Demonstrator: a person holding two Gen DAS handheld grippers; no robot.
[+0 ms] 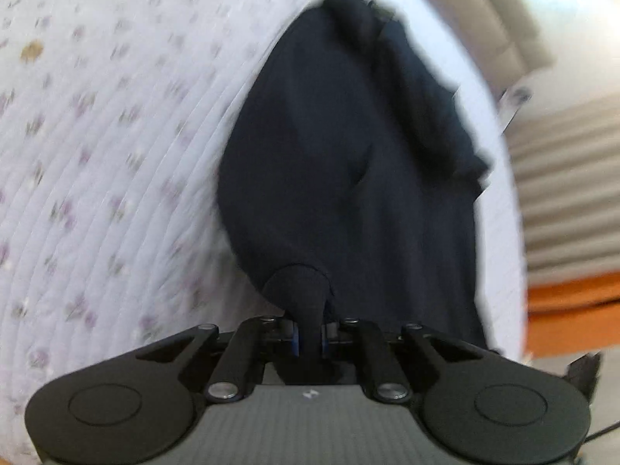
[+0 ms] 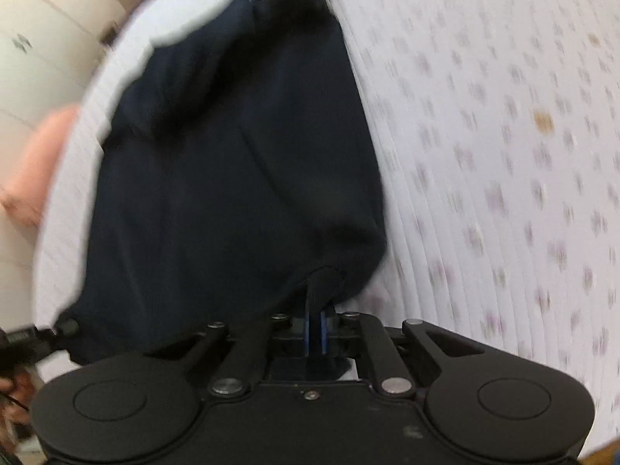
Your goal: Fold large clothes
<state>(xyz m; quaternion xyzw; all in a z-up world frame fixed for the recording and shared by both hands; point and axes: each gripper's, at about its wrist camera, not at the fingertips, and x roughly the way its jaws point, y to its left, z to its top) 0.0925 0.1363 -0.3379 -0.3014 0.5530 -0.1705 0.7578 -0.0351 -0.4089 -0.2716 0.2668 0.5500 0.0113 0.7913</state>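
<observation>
A dark navy garment (image 1: 341, 162) lies on a white quilted bedspread with small purple flowers (image 1: 97, 155). My left gripper (image 1: 310, 339) is shut on a pinched fold of the garment's near edge. In the right wrist view the same garment (image 2: 232, 178) spreads over the bedspread (image 2: 503, 155). My right gripper (image 2: 316, 333) is shut on another pinched fold of its near edge. Both views are blurred by motion.
An orange-brown wooden bed edge (image 1: 573, 310) and ribbed grey cloth (image 1: 565, 193) show at the right of the left wrist view. A pink shape (image 2: 42, 162) and pale cabinet doors (image 2: 42, 38) are at the left of the right wrist view.
</observation>
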